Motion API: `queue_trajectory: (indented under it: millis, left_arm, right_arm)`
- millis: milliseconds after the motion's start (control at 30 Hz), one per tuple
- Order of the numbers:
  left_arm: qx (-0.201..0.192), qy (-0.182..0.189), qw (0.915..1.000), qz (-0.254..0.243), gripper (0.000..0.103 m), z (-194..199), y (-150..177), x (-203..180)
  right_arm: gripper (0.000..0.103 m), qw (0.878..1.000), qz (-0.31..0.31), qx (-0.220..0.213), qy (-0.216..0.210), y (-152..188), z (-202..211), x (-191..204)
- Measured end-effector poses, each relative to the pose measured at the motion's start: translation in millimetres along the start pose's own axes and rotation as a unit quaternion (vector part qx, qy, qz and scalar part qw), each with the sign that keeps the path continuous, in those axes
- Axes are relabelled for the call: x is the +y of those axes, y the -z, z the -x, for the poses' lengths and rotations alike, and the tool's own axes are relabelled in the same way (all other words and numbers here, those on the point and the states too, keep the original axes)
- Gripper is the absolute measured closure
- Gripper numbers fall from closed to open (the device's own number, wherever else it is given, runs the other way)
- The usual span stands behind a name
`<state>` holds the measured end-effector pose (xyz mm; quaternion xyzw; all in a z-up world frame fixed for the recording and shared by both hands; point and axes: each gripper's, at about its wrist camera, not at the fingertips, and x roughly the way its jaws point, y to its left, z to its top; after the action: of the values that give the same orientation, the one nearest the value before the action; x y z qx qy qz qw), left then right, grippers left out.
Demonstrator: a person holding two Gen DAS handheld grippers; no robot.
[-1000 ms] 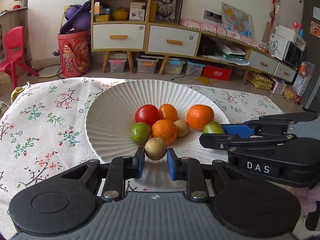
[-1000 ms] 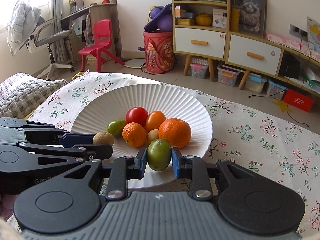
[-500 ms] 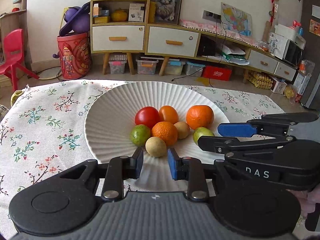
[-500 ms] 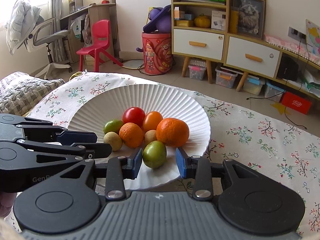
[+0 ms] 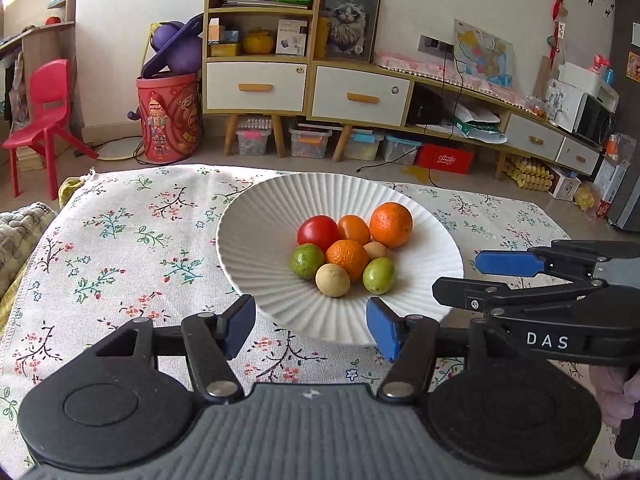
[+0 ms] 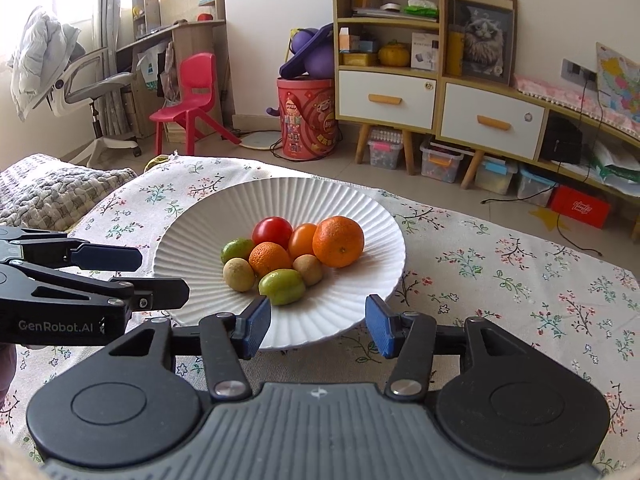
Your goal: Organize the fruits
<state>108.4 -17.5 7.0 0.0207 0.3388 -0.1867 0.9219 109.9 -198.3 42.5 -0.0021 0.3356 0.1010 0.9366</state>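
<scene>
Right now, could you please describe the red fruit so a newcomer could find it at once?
Find the white ribbed plate on the floral tablecloth. The smooth, glossy red tomato sits at the cluster's far left, the only red piece among orange, green and tan fruits.

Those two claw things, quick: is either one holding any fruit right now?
Left gripper: open, holding nothing.
Right gripper: open, holding nothing; all the fruit lies on the white plate.
</scene>
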Motion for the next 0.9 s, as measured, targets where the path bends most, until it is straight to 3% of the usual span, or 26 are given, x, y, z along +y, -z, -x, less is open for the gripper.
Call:
queue_trajectory:
  millis: [567, 900]
  left_arm:
    - [0.010, -0.024, 0.9996, 0.005, 0.022, 28.7, 19.1, 1.3]
    - [0.024, -0.046, 0.9981, 0.032, 0.011, 49.6, 30.6, 5.0]
  right_arm:
    - [0.045, 1.000, -0.015, 0.016, 0.022, 18.9, 26.0, 5.9]
    - [0.030, 0.999, -0.018, 0.014, 0.037, 27.4, 42.8, 18.2]
